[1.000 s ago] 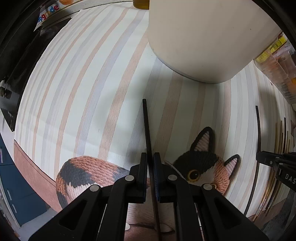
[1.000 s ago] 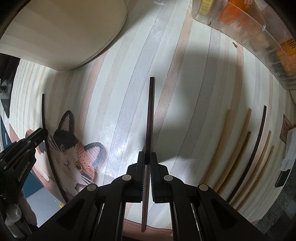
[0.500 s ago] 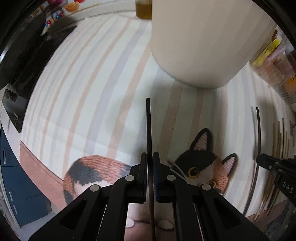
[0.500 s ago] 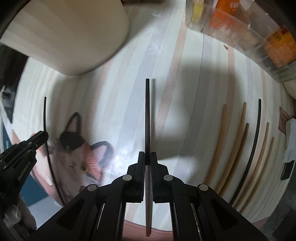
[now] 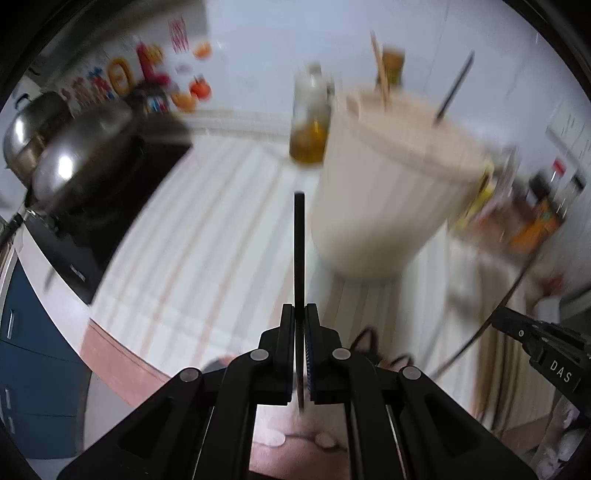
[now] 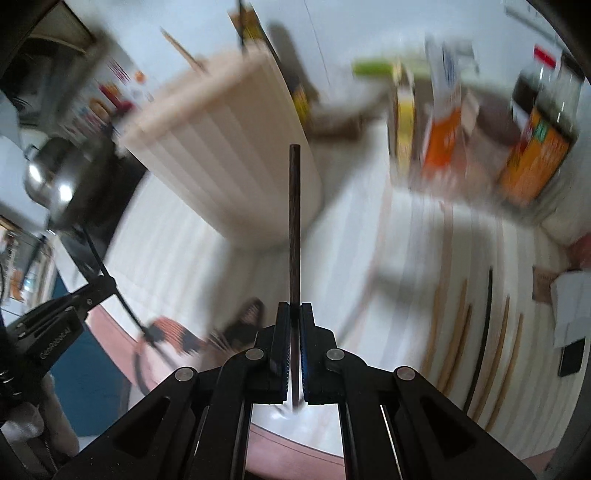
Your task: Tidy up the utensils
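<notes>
Above the striped surface [image 5: 192, 236], left claw [image 5: 300, 314] is clenched on a black chopstick [image 5: 299, 251]; right claw [image 6: 294, 312] grasps a dark brown chopstick [image 6: 294, 221]. Step in hand: transport. Next: align each tip over the far cream holder [image 5: 388, 192], then release.

Ahead of me a white wall [image 5: 258, 33] rises behind the striped mat [image 5: 207, 236], steel pots [image 5: 74, 147] at ten o'clock, blue cabinet [image 5: 26, 332] at eight.
</notes>
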A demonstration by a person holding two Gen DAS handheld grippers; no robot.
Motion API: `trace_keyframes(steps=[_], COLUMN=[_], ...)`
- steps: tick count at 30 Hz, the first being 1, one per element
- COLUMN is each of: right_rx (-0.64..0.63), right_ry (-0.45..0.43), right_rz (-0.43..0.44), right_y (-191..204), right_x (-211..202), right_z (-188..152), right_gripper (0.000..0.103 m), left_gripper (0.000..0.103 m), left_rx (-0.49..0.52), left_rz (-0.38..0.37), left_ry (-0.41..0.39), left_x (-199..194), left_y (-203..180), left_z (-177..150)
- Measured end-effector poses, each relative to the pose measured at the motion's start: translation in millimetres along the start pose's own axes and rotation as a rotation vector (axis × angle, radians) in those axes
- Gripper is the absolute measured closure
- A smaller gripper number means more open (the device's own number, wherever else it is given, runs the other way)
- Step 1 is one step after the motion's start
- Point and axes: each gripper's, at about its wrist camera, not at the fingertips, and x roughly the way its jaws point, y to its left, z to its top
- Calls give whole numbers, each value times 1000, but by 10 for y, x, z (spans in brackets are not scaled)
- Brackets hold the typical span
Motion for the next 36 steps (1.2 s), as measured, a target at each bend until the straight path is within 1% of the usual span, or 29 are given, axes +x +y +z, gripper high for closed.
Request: trace_keyframes(steps=[4, 5, 10, 12, 14, 15, 17, 19, 20, 22, 23, 25, 28, 30, 31, 33, 34, 35, 36], right_rx=[-20, -21, -54, -67, -66, -75, 9, 74, 134, 213, 258, 329, 393, 416, 420, 423, 424, 425, 424], right_ry=[-144, -181, -312, -329, -328, -300, -232, -132, -82, -11, 20, 67, 110, 121, 123, 129, 141, 155, 162], right_rz=[39, 56, 122, 133, 137, 136, 153, 166, 173, 165, 149, 133, 92, 67, 48, 28, 13, 1, -12], right_y=[153, 192, 356, 411, 442, 449, 301, 141, 14, -163, -266, -447, -609, -673, -692, -725, -737, -743, -752], right_x=[-467, -600, -1184, -1292, -1326, -1288, -1122, -870, -698, -381, -218, 113, 544, 776, 885, 1079, 1194, 1305, 1373], right_z=[227, 304, 645, 792, 880, 919, 938, 903, 872, 774, 738, 679, 647, 674, 705, 790, 845, 897, 928], right_gripper=[99, 103, 103, 103, 103, 103, 103, 101, 99, 85, 83, 82, 82, 82, 82, 82, 82, 82, 82], left_gripper=[101, 101, 101, 101, 101, 101, 102, 102, 103, 103, 103, 103, 103, 102, 99, 98, 97, 93, 83], left_rx=[-31, -38, -48, -42, -32, -29, -25, -27, -28, -31, -35, -39, -46, -73, -86, -137, -155, -167, -177], left_rz=[-24, -29, -55, -51, -37, -33, -24, -13, -9, 7, 8, 25, 34, 26, 24, 7, 9, 22, 30], left_ry=[-122, -150, -287, -327, -351, -353, -345, -325, -306, -273, -253, -219, -164, -129, -104, -50, -28, -4, 25], left_x=[-438, -544, -1059, -1183, -1217, -1207, -1156, -1082, -995, -880, -809, -643, -404, -243, -156, 52, 159, 265, 391], left_y=[77, 102, 170, 163, 150, 147, 137, 102, 108, 102, 114, 132, 175, 235, 266, 362, 403, 438, 471], left_z=[307, 378, 751, 858, 924, 940, 910, 853, 814, 751, 728, 675, 618, 569, 550, 502, 476, 453, 426])
